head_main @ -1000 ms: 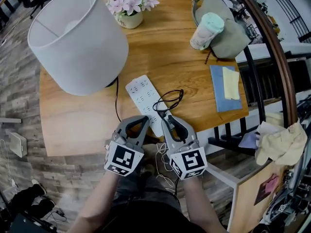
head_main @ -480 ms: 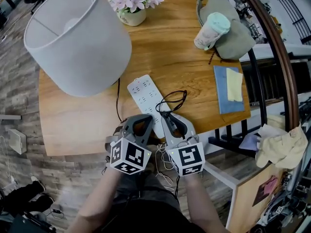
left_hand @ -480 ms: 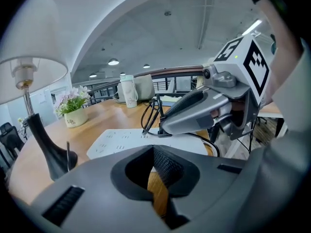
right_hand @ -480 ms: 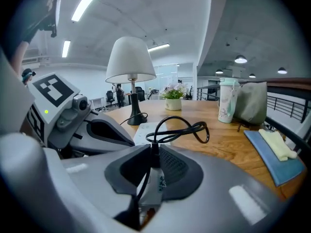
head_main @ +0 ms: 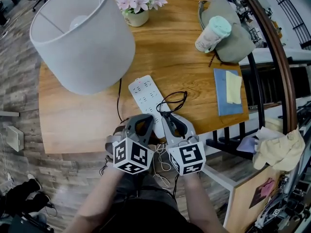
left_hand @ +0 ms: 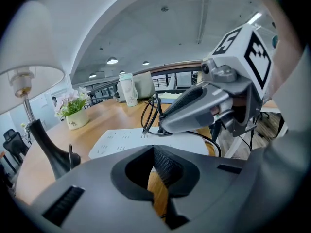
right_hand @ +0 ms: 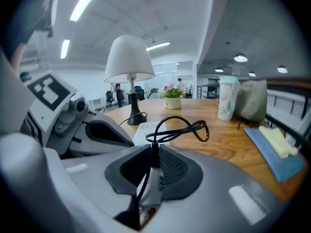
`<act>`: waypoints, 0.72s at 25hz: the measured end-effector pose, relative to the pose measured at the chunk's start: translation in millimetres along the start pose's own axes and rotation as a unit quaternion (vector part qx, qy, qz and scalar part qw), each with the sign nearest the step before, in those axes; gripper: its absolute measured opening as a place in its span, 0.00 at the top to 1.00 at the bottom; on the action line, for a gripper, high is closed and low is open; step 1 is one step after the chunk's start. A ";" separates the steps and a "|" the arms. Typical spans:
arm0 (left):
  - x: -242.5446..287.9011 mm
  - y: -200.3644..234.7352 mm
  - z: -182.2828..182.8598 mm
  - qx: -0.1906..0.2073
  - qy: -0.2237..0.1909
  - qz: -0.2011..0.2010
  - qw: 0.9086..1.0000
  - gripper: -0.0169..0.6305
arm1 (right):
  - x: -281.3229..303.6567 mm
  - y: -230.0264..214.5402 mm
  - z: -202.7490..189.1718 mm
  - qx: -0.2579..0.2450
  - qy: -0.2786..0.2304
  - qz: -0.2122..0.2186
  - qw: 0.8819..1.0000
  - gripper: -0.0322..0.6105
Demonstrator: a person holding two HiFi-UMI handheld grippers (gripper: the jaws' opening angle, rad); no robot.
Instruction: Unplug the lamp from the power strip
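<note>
The lamp [head_main: 82,38] with its pale shade stands at the table's back left. The white power strip [head_main: 142,97] lies mid-table, its near end hidden under my grippers. A black cable loop [head_main: 173,100] rises from the lamp's white plug [right_hand: 154,186]. The plug sits between the pads of my right gripper [head_main: 167,122], whose jaws are closing on it. Whether the plug is still in the strip cannot be told. My left gripper [head_main: 146,123] is shut and empty, with its tip at the strip's near end [left_hand: 126,140].
A flower pot [head_main: 136,6] stands at the back. A mint-lidded cup [head_main: 210,33] leans by a grey bag [head_main: 235,35] at the back right. A blue notebook [head_main: 228,91] lies at the right edge. The table's front edge [head_main: 87,148] runs just under my grippers.
Both grippers stay at the strip's near end. The left one has edged slightly right, toward the right one. The cable loop keeps its shape.
</note>
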State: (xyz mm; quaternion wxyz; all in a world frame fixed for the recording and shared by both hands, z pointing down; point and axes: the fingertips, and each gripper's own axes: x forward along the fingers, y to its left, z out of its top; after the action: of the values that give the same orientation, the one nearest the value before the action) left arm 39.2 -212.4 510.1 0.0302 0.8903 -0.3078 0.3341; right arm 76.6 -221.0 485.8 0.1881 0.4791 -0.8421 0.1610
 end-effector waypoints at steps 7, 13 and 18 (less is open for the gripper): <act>2.5 -0.1 1.7 0.003 0.007 0.002 1.000 0.98 | -0.4 2.7 2.3 -0.014 0.007 -0.015 1.000 0.85; 3.7 -0.2 3.1 0.000 0.006 0.003 1.000 0.98 | -0.8 4.0 1.2 -0.028 0.005 -0.008 1.000 0.85; 5.1 -1.6 3.9 0.002 0.010 0.000 1.000 0.98 | -2.6 -5.7 -0.7 0.062 -0.011 -0.007 0.998 0.85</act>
State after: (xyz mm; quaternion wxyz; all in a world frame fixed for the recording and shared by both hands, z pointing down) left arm 45.3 -214.9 510.5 0.0313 0.8872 -0.3065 0.3434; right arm 82.9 -221.6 485.7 0.1504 0.4974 -0.8291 0.2063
